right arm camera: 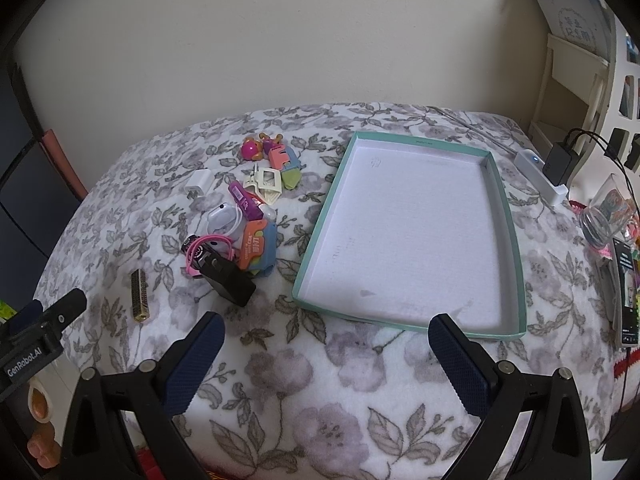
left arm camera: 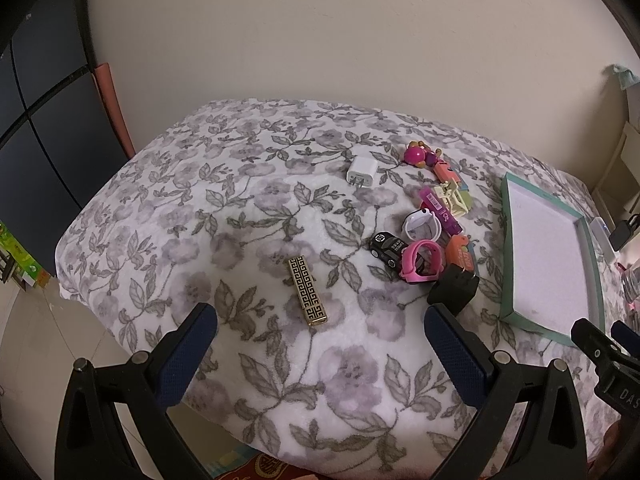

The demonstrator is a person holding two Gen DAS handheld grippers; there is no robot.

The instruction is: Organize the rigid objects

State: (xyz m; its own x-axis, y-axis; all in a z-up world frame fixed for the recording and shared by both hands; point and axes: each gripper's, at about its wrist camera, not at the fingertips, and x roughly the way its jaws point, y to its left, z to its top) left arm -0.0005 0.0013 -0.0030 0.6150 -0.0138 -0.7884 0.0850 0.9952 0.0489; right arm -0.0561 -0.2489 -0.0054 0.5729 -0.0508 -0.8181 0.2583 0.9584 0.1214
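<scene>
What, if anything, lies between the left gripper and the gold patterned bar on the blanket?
Nothing visible does. The left gripper is open, and only bare floral blanket separates it from the gold patterned bar. The toy pile, with the black charger nearest, sits off to the right.

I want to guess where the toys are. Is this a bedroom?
Probably a bedroom or another room at home. The toys and tray lie on a soft flowered blanket, like a bed, against a plain wall, with white shelves beside it.
</scene>
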